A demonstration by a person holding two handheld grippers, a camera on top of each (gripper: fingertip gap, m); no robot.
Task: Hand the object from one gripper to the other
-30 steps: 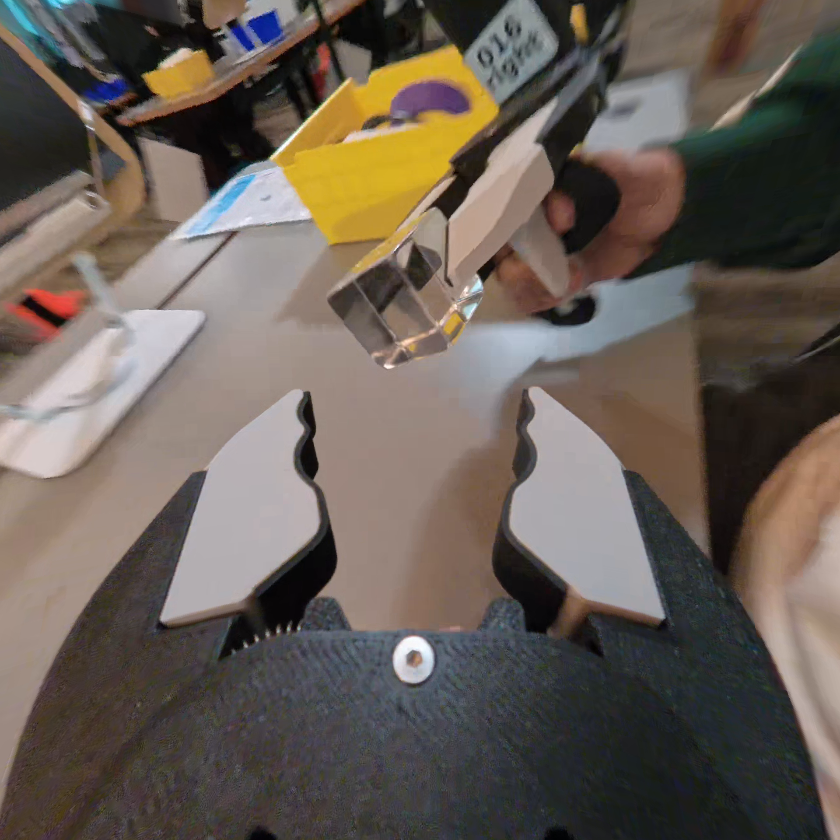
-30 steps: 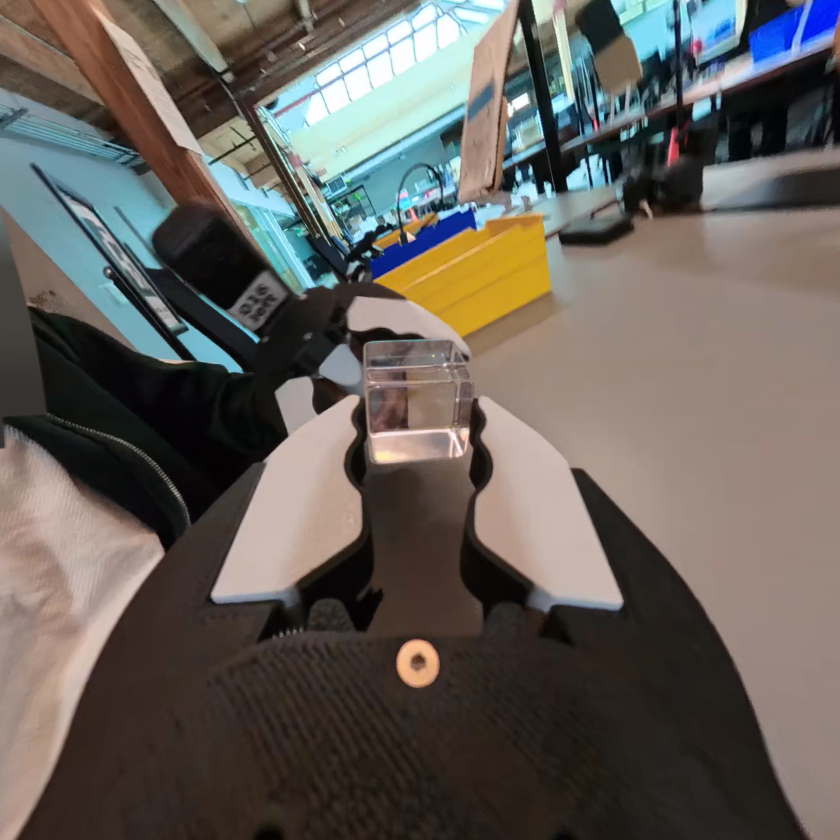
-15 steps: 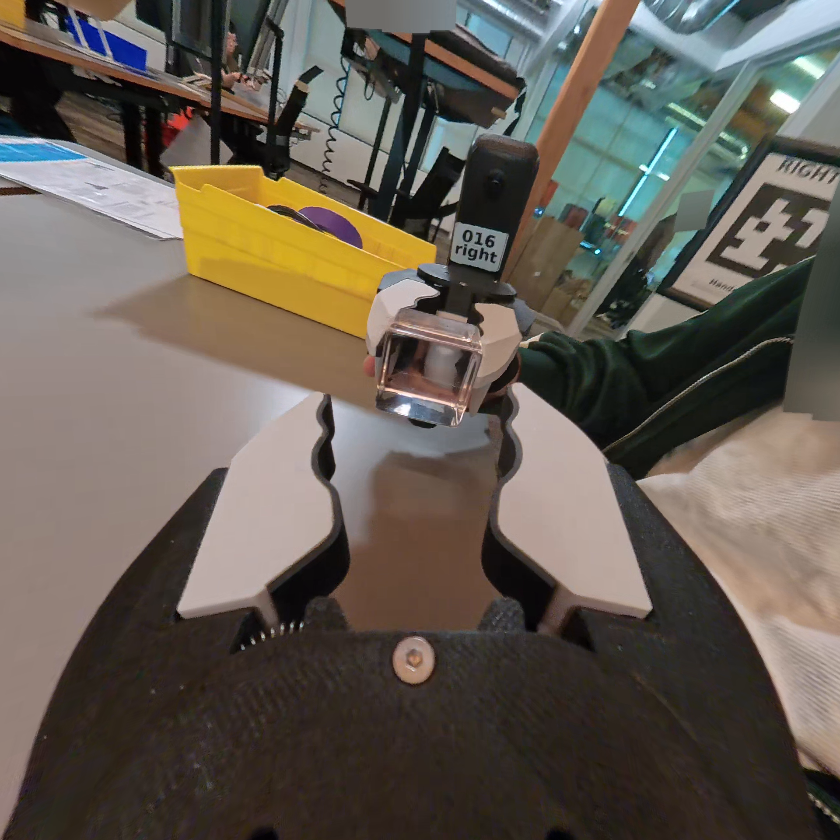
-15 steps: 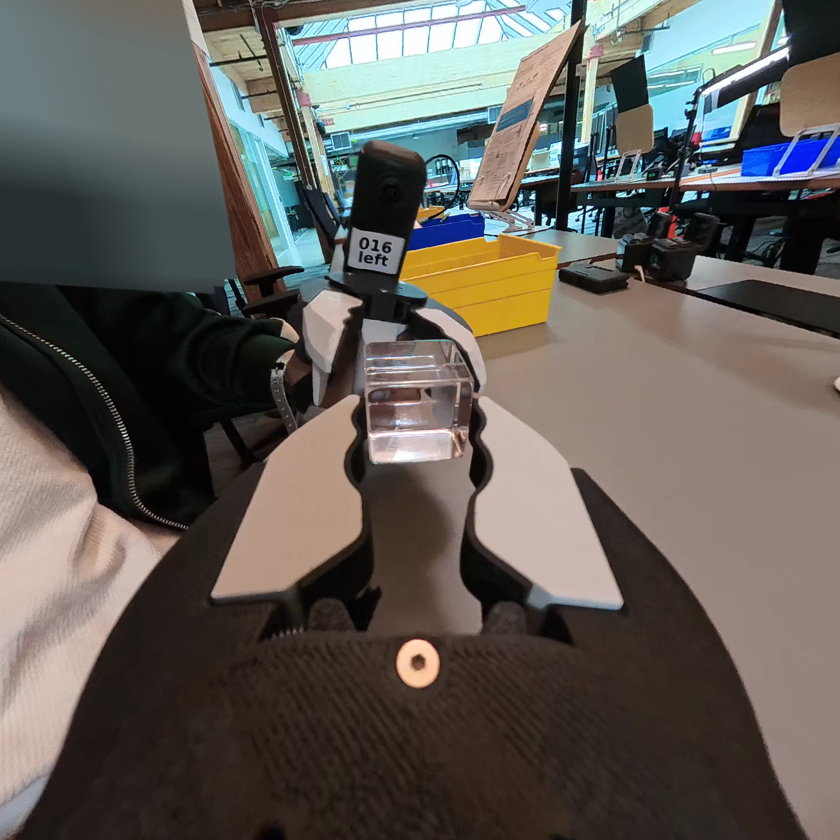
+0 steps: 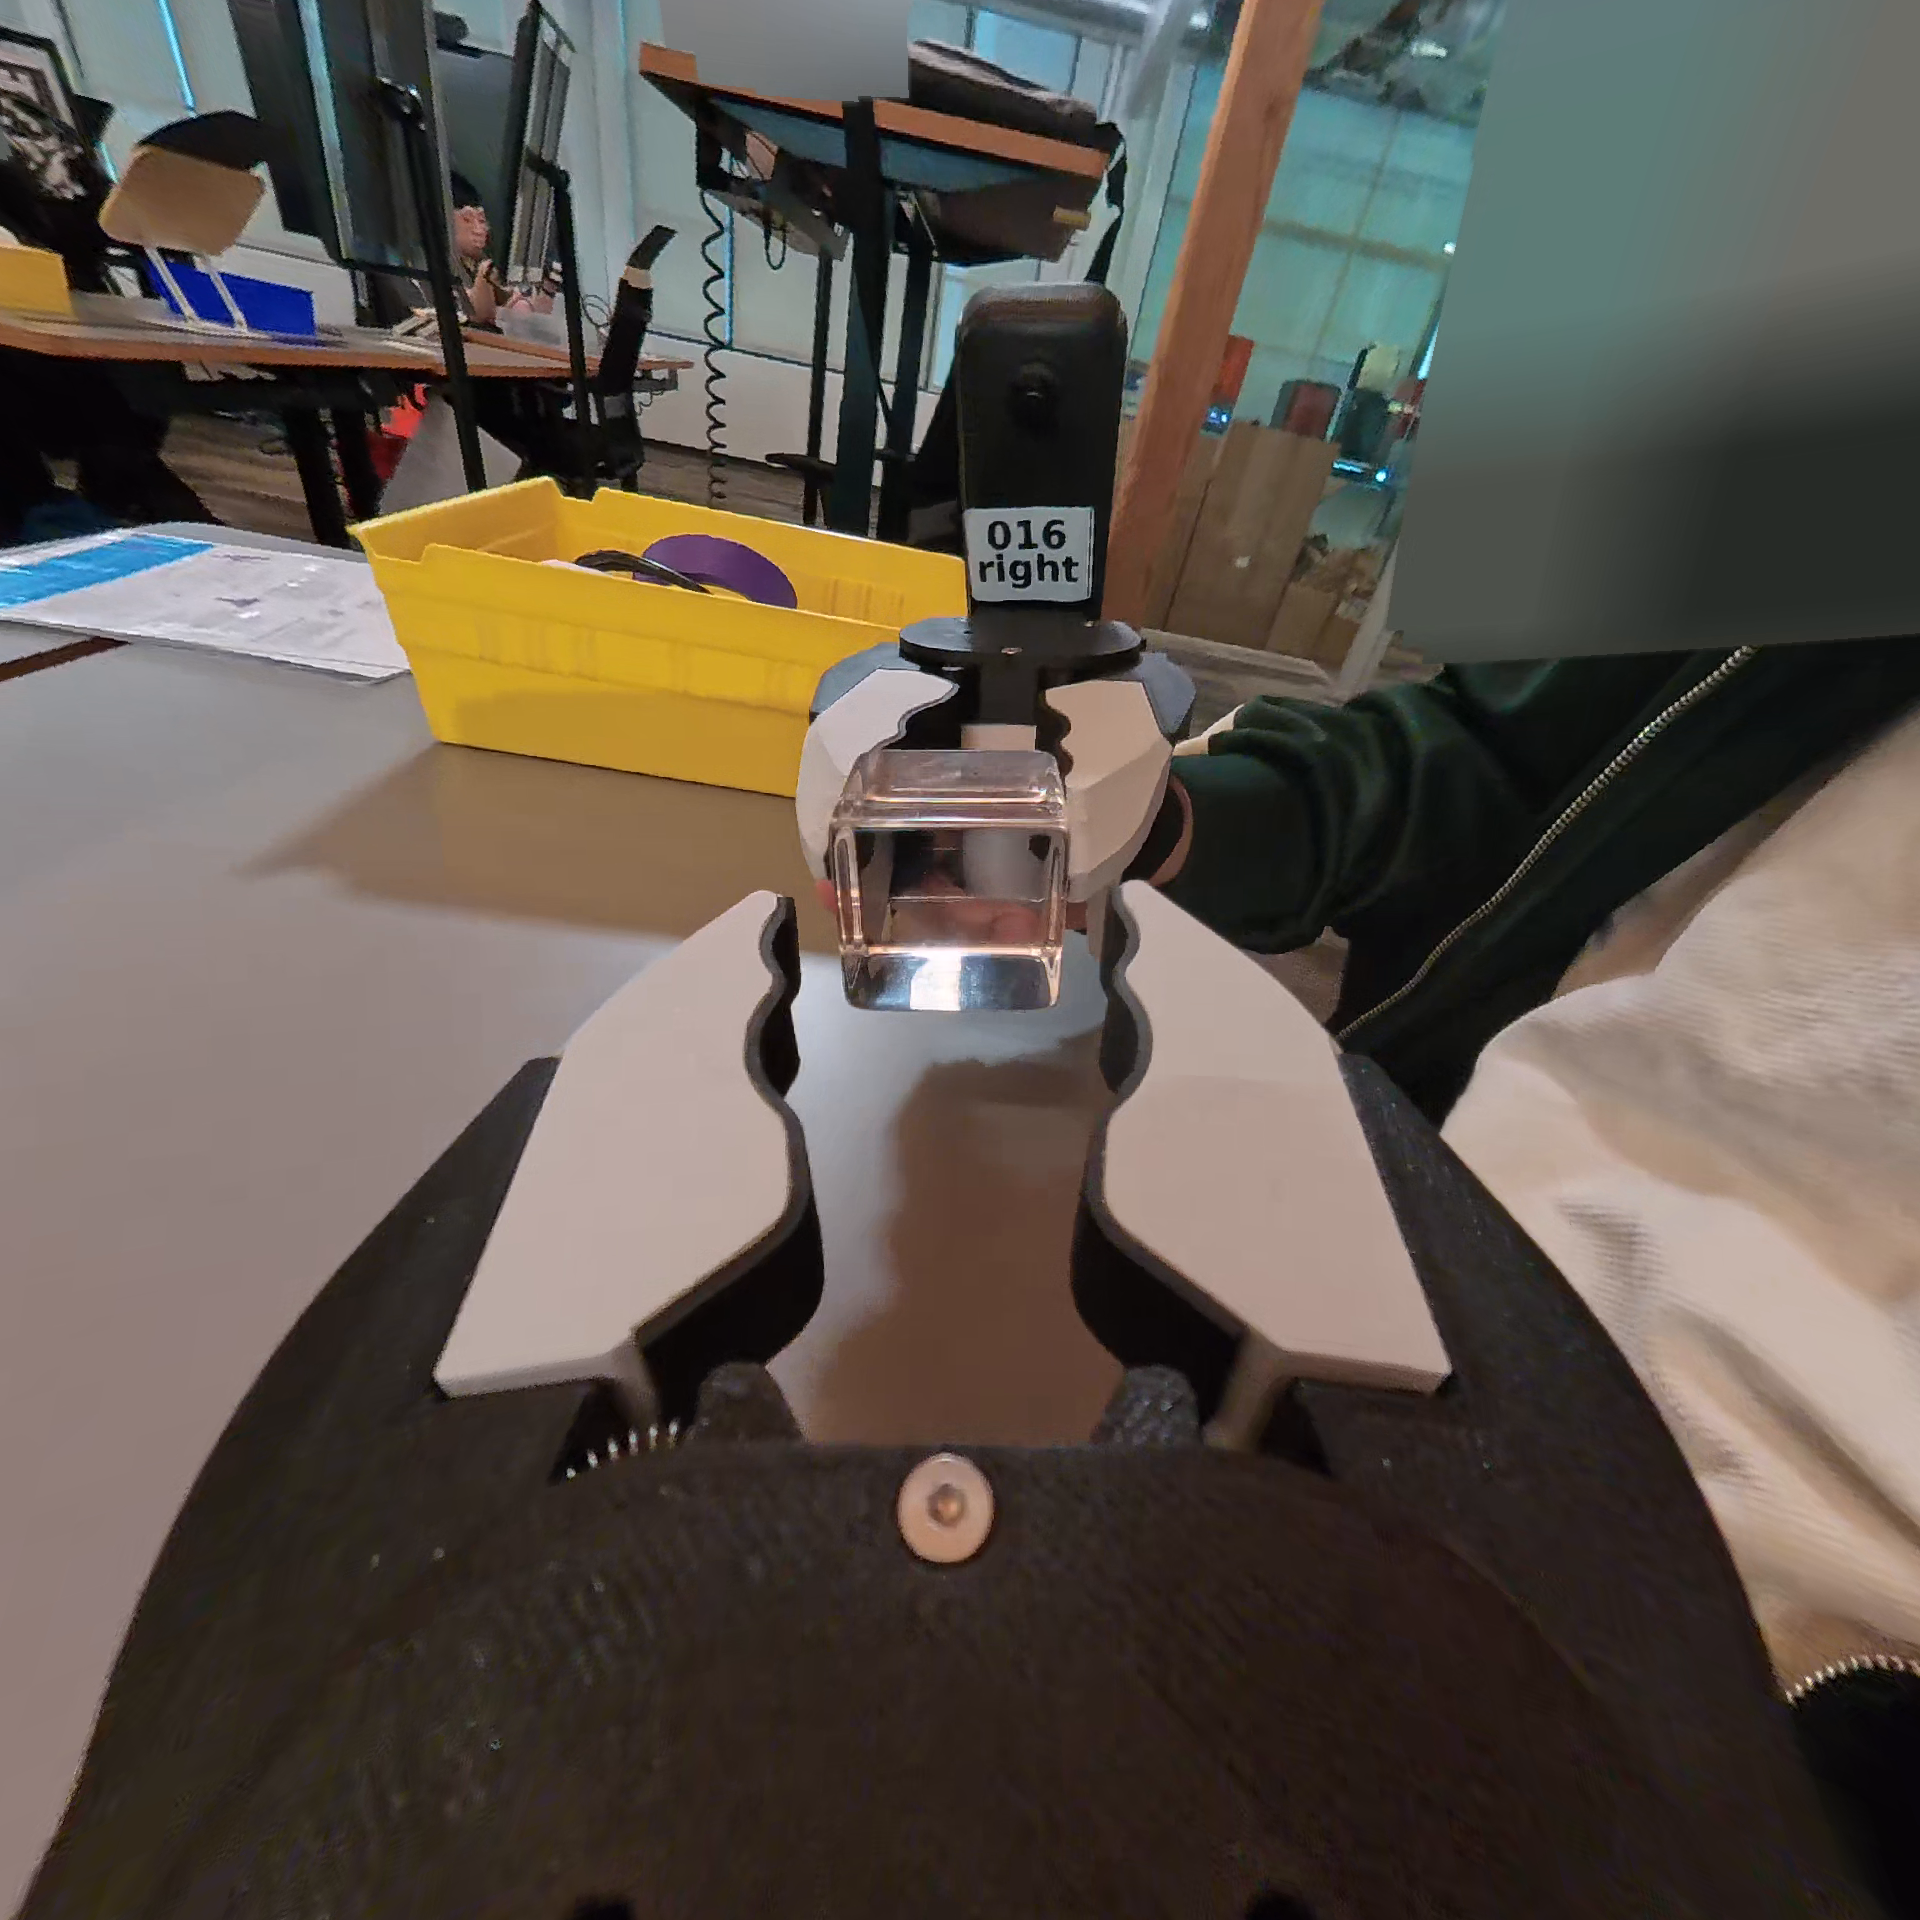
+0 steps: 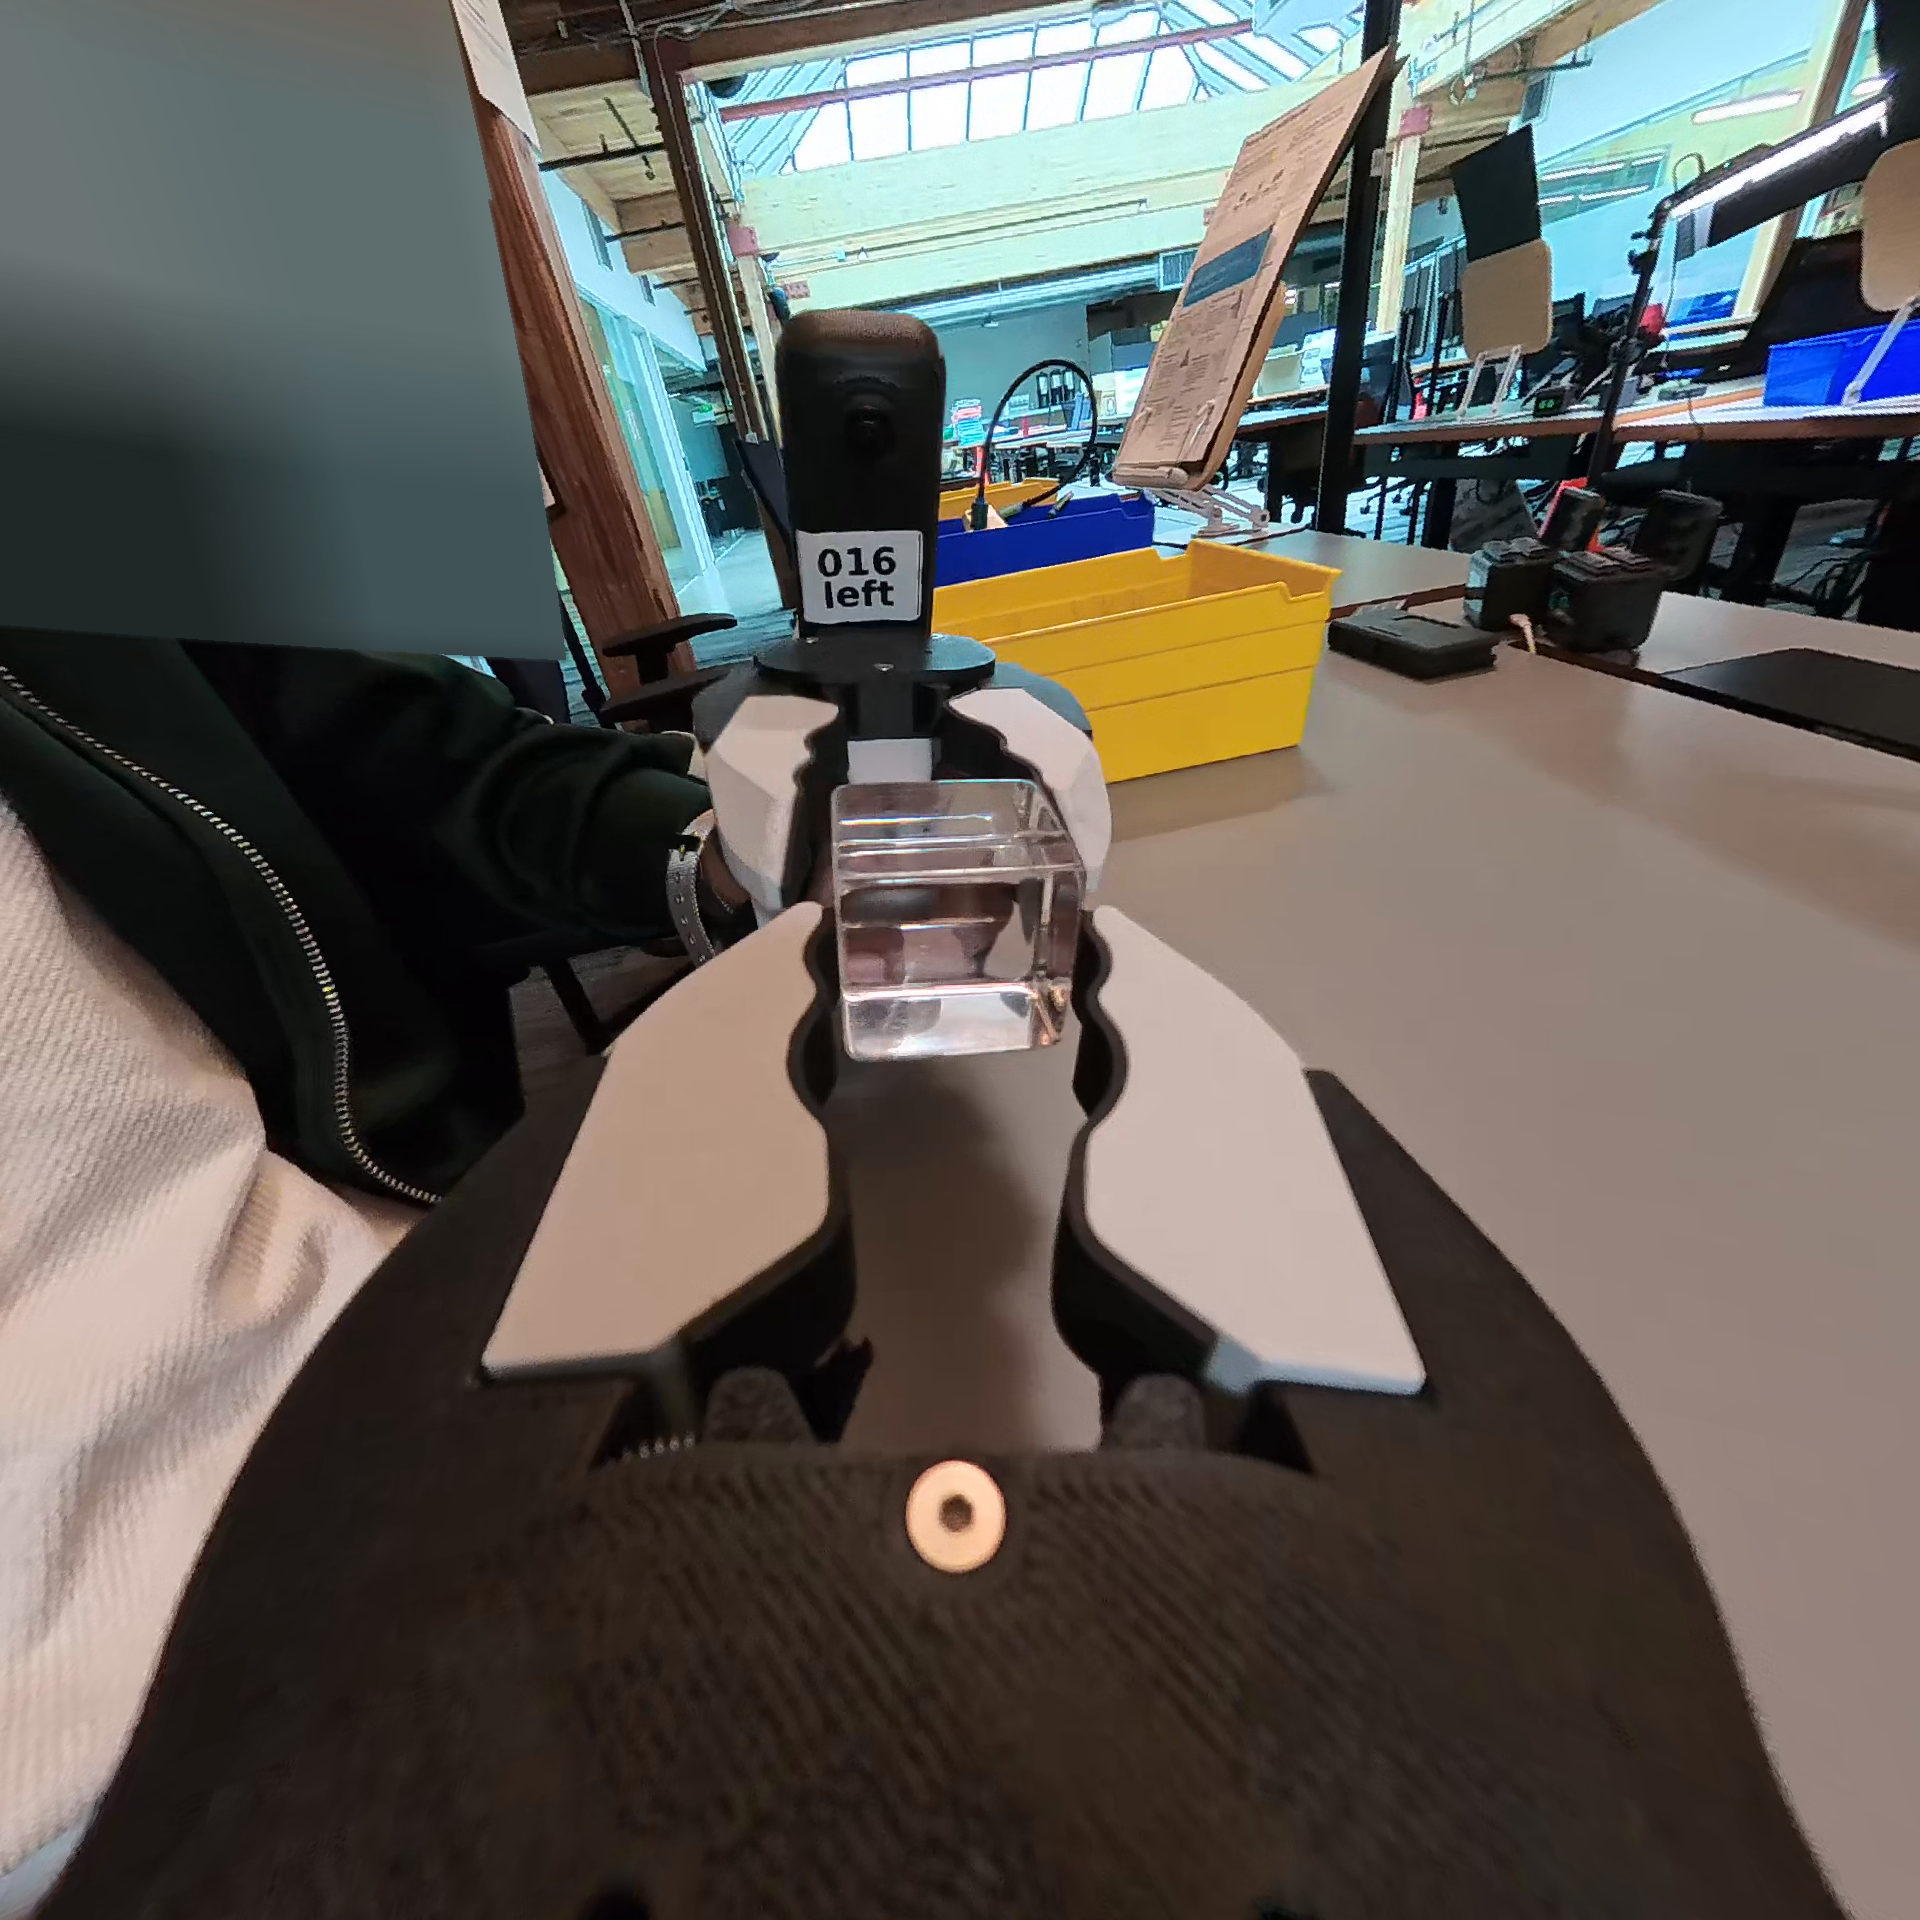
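- Cube (image 5: 951, 894): a clear block, glass or acrylic by the look, with smooth faces and rounded edges. It is held in the air above the bench (image 5: 260, 935), near the edge where the person sits, between the two tools.
- Right tool (image 6: 951, 971): jaws closed on the cube, the pads touching its two side faces. Only the near part of the cube is gripped; the far part sticks out past the fingertips, likely so the other tool has faces to take.
- Left tool (image 5: 945, 961): jaws parted a little wider than the cube. Its fingertips (image 5: 769, 925) flank the cube's near end with a gap on each side, so it has hold of nothing yet. It faces the right tool head-on, which lines both sets of pads up on the same pair of faces.
- Tool build: pale grey flat finger plates with wavy black inner edges, on a black body with a printed grain. A bolt head sits at the centre.
- Handover: judged part done. The left tool must close before the right lets go; slick faces may slip.
- Bin (image 5: 623, 644): yellow plastic, farther along the bench.
- Papers (image 5: 208, 603): printed sheets, beside the bin.
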